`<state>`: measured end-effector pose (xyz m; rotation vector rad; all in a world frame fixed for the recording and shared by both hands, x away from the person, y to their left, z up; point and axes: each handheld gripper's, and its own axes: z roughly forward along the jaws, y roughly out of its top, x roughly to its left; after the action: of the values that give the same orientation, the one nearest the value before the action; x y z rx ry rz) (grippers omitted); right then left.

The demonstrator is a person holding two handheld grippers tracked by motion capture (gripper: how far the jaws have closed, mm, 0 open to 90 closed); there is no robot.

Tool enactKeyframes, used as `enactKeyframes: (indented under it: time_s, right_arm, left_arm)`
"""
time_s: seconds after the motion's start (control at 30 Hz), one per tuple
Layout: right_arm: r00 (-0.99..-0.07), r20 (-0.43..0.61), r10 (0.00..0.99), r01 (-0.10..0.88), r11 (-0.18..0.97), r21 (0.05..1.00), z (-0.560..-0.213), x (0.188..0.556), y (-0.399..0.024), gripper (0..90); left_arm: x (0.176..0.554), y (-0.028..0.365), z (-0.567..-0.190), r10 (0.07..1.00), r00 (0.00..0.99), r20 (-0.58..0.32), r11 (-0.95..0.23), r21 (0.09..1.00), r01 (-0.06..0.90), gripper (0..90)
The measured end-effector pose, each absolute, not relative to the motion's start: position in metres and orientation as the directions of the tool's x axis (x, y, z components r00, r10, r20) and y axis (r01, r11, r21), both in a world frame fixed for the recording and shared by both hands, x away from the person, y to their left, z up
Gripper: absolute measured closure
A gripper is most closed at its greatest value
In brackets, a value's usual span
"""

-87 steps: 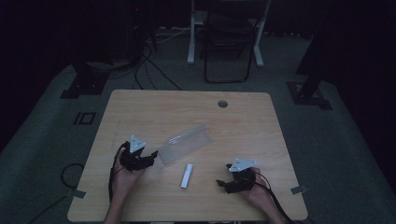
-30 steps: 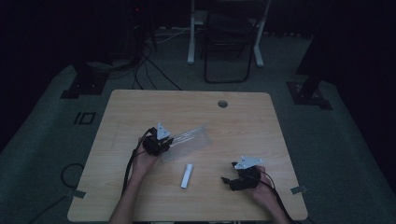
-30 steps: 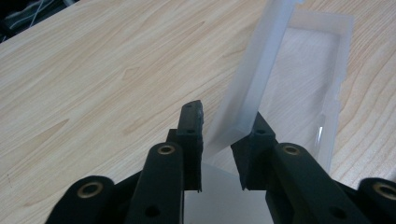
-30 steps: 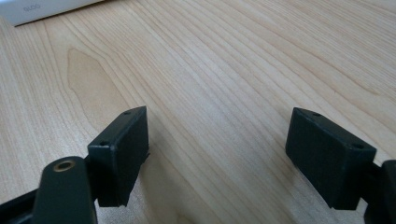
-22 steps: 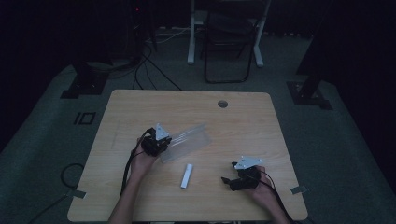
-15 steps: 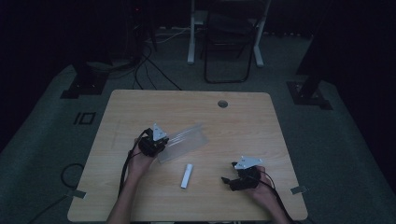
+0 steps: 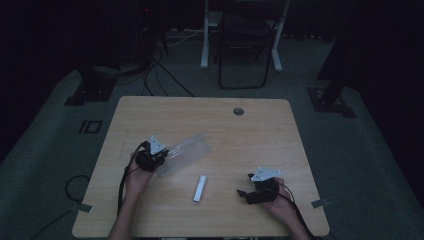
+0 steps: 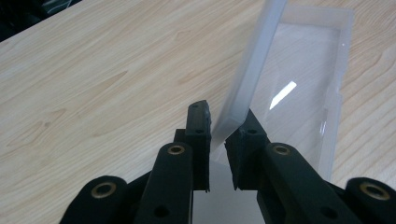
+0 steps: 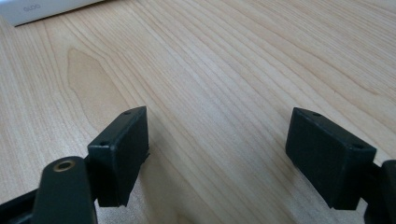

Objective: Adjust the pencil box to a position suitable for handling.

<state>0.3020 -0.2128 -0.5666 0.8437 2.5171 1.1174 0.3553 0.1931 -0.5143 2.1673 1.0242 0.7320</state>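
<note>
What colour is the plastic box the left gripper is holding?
Clear, frosted-looking plastic box; it shows best in the left gripper view.

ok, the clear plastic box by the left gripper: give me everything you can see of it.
The clear plastic box is long, shallow and translucent, frosted along its walls and glossy on its flat base, which catches a reflection. It looks like thin rigid plastic, with nothing visible inside. It lies on the wooden table left of centre, running diagonally. The left gripper is shut on the end of one upright side wall, its pads pressing both faces. A small white stick lies apart, nearer the person.
</note>
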Motion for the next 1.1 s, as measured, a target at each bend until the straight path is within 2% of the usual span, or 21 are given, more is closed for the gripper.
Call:
enactKeyframes:
  time_s: [0.43,0.77,1.1]
  right_arm:
    - [-0.796,-0.002,0.605,0.405,0.535,0.742,-0.567,0.302,-0.213,21.4]
    - [-0.797,-0.002,0.605,0.404,0.535,0.742,-0.567,0.303,-0.213,21.4]
    - [-0.797,-0.002,0.604,0.404,0.535,0.742,-0.567,0.303,-0.213,21.3]
  left_arm:
    - [0.347,0.201,-0.515,0.833,0.516,0.201,-0.477,0.735,0.482,78.2]
    - [0.34,0.2,-0.513,0.853,0.494,0.167,-0.435,0.75,0.498,58.8]
    - [0.326,0.211,-0.508,0.872,0.467,0.144,-0.394,0.773,0.498,51.3]
